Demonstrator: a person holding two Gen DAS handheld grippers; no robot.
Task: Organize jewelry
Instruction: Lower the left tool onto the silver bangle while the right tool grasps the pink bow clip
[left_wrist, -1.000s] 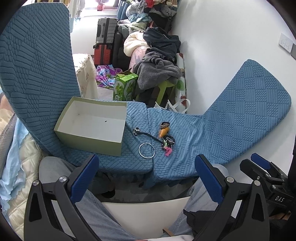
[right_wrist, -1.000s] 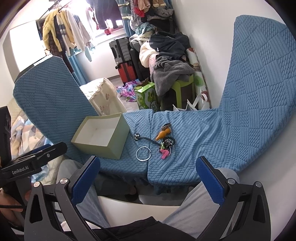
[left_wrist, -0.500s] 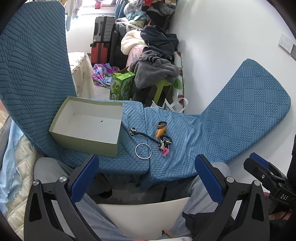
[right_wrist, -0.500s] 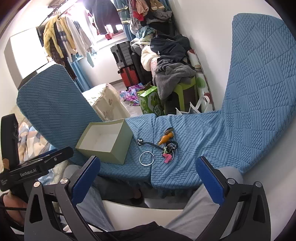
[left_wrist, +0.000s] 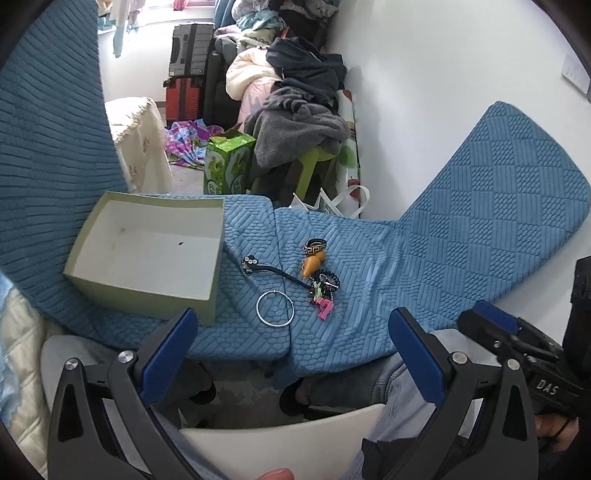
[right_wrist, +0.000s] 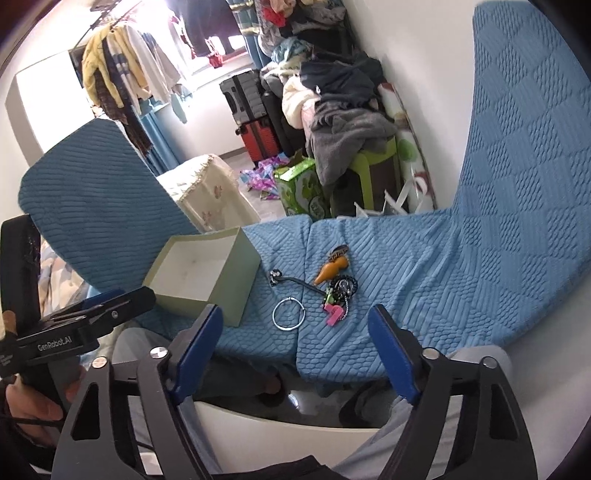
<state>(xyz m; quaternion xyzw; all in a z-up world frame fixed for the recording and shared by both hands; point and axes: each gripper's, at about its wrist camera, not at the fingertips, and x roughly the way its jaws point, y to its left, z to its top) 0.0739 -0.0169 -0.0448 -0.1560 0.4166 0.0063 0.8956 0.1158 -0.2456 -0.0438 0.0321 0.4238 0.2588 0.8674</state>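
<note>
Both hand-held grippers tilt downward — right hand-held gripper (right_wrist: 295, 332) closing, empty.

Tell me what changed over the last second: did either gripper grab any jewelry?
No grab yet. Both grippers came closer to the jewelry pile, and the right gripper is closing its jaws with nothing between them. The left gripper stays wide open and empty. The silver ring, orange charm and pink clip lie unmoved beside the box, which holds no jewelry.

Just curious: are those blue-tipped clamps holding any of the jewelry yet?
No. The left gripper is open and empty; the right gripper is closing on nothing. The silver ring lies untouched.
</note>
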